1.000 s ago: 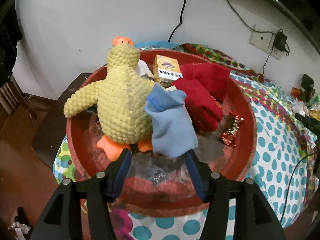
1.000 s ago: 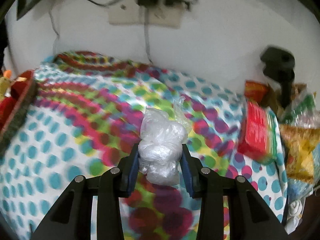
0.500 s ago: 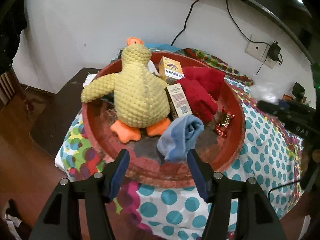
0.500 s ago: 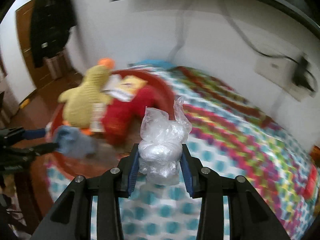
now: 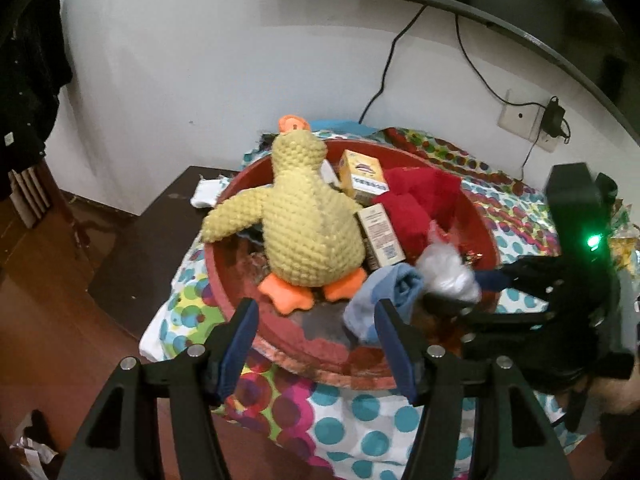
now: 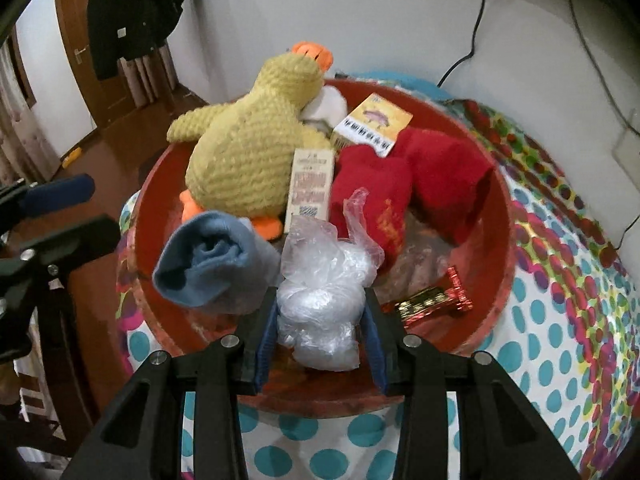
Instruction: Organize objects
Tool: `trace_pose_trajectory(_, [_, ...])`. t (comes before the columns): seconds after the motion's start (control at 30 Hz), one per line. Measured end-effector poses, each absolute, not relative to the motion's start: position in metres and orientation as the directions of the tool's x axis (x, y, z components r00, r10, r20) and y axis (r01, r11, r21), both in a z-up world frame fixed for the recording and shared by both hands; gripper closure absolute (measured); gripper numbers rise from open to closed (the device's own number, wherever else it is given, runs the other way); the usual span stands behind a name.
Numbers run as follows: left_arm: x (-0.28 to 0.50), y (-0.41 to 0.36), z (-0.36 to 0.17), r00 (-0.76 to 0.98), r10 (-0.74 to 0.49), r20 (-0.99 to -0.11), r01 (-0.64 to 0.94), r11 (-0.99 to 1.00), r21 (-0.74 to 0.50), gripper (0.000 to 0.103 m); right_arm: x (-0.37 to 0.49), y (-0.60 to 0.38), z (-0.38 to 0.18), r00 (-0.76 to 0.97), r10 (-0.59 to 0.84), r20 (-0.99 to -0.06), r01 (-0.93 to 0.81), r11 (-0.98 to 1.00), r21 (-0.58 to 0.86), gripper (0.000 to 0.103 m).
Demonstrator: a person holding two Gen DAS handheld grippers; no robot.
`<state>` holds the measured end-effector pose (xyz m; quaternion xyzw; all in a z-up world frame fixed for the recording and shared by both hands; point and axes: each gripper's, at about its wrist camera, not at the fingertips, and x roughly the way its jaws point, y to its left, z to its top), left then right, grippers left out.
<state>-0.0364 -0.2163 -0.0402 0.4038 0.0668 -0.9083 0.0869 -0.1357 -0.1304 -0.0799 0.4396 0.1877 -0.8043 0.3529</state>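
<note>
My right gripper (image 6: pixel 320 304) holds a crumpled clear plastic bag (image 6: pixel 324 300) over the near side of the red basin (image 6: pixel 500 280). Its jaws are opening, with the pads still on the bag. In the basin lie a yellow plush duck (image 6: pixel 244 152), a rolled blue sock (image 6: pixel 208 264), red socks (image 6: pixel 400 184), two small boxes (image 6: pixel 372 124) and a gold and red candy wrapper (image 6: pixel 434 300). My left gripper (image 5: pixel 316 308) hangs open and empty just before the basin's near rim (image 5: pixel 320 352). In the left wrist view the bag (image 5: pixel 448 276) sits beside the blue sock (image 5: pixel 384 292).
The basin rests on a polka-dot cloth (image 6: pixel 560 320). A dark low table (image 5: pixel 152 240) stands to its left above a brown floor. A wall socket with a plugged charger (image 5: pixel 528 124) and cables lies behind. Dark clothes (image 6: pixel 132 8) hang by a door at the left.
My right gripper swung left with the bag, from over the dotted cloth to over the basin. My left gripper drew back and up from the basin; the blue sock slumped into a roll.
</note>
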Motion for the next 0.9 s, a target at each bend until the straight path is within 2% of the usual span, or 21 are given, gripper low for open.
trace_pose_trajectory(0.07, [-0.039, -0.212, -0.038, -0.656, -0.101, -0.748, 0.205, -0.978, -0.048, 0.041, -0.136, -0.130, -0.078, -0.359, -0.406, -0.840, 0.725, -0.688, 0.023, 0.057])
trace_pose_trajectory(0.13, [-0.041, -0.207, -0.035, -0.658, -0.120, -0.743, 0.211, -0.977, -0.030, 0.041, -0.135, -0.126, -0.072, -0.377, -0.400, -0.835, 0.704, -0.710, 0.023, 0.036])
trace_pose_trajectory(0.33, [-0.047, -0.202, -0.033, -0.641, -0.165, -0.750, 0.250, -0.968, 0.000, 0.041, -0.124, -0.108, -0.052, -0.457, -0.326, -0.828, 0.627, -0.778, -0.040, 0.012])
trace_pose_trajectory(0.43, [-0.051, -0.203, -0.035, -0.618, -0.185, -0.764, 0.282, -0.959, 0.003, 0.041, -0.117, -0.102, -0.046, -0.484, -0.258, -0.836, 0.580, -0.810, -0.085, 0.004])
trace_pose_trajectory(0.57, [-0.052, -0.201, -0.036, -0.596, -0.227, -0.770, 0.321, -0.947, 0.031, 0.041, -0.106, -0.100, -0.040, -0.485, -0.216, -0.847, 0.561, -0.821, -0.111, 0.001])
trace_pose_trajectory(0.77, [-0.052, -0.198, -0.034, -0.593, -0.214, -0.776, 0.330, -0.944, 0.008, 0.041, -0.107, -0.098, -0.040, -0.422, -0.254, -0.870, 0.554, -0.832, -0.026, 0.001])
trace_pose_trajectory(0.9, [-0.056, -0.196, -0.033, -0.582, -0.247, -0.775, 0.344, -0.938, 0.041, 0.041, -0.105, -0.098, -0.043, -0.436, -0.227, -0.871, 0.549, -0.834, -0.058, 0.001])
